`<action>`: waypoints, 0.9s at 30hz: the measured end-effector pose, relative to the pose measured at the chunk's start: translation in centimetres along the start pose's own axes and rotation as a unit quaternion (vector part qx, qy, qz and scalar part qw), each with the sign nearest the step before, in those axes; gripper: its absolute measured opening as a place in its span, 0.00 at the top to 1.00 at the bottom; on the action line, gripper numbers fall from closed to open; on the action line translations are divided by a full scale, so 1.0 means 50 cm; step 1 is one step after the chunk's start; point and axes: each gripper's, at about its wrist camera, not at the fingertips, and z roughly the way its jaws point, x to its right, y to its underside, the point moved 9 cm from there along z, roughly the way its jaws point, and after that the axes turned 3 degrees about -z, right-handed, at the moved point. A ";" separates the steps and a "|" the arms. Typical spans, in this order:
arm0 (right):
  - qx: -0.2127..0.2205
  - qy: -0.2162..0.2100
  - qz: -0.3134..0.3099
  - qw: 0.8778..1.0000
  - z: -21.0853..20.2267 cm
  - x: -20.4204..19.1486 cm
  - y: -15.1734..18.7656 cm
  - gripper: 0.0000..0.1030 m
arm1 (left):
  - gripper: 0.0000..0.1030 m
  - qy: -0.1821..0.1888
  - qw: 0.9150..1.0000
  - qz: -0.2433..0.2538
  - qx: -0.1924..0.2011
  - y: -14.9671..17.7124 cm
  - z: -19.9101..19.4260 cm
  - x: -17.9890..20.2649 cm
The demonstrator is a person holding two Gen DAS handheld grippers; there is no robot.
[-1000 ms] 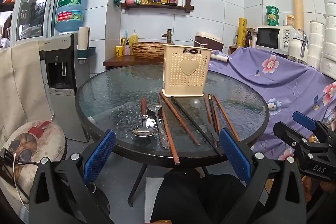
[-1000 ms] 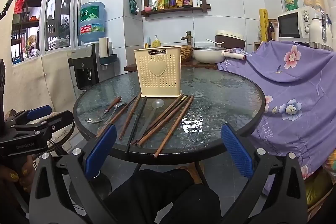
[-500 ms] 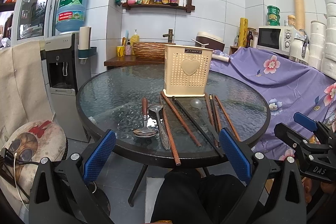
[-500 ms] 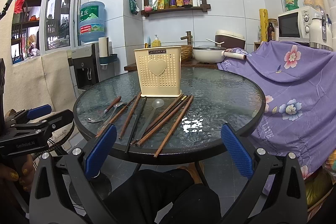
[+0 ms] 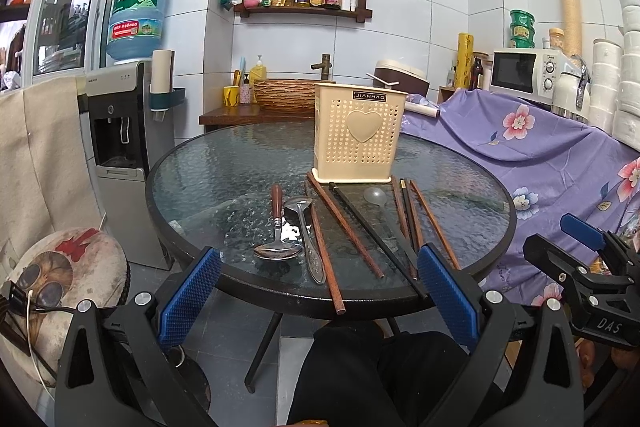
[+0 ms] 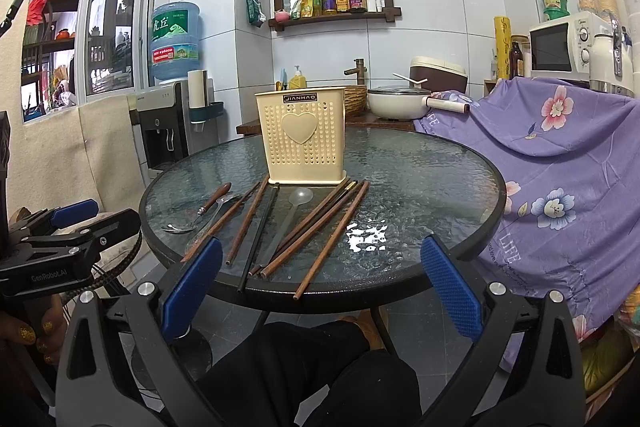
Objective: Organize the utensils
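Still lying loose on the glass table: brown chopsticks, a black pair, two metal spoons and a clear spoon, all fanned out just before the cream holder, standing upright mid-table and looking empty. Hovering short of the near rim, off the utensils: left gripper and right gripper, both spread wide with nothing between the blue pads. Judging the sorting not yet begun. Risking a slip on slick glass, since thin round sticks roll under a shallow pinch; risking also a nudge sending overhanging tips off the edge, or tipping the light holder on a careless drop.
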 end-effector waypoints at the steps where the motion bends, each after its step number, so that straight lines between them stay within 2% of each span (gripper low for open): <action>1: 0.000 0.000 0.000 1.000 0.000 0.000 0.000 0.05 | 0.06 0.000 1.000 0.000 0.000 0.000 0.000 0.000; 27: -0.001 0.000 -0.001 1.000 0.000 -0.001 0.002 0.05 | 0.06 -0.001 1.000 -0.002 -0.003 0.006 -0.002 -0.005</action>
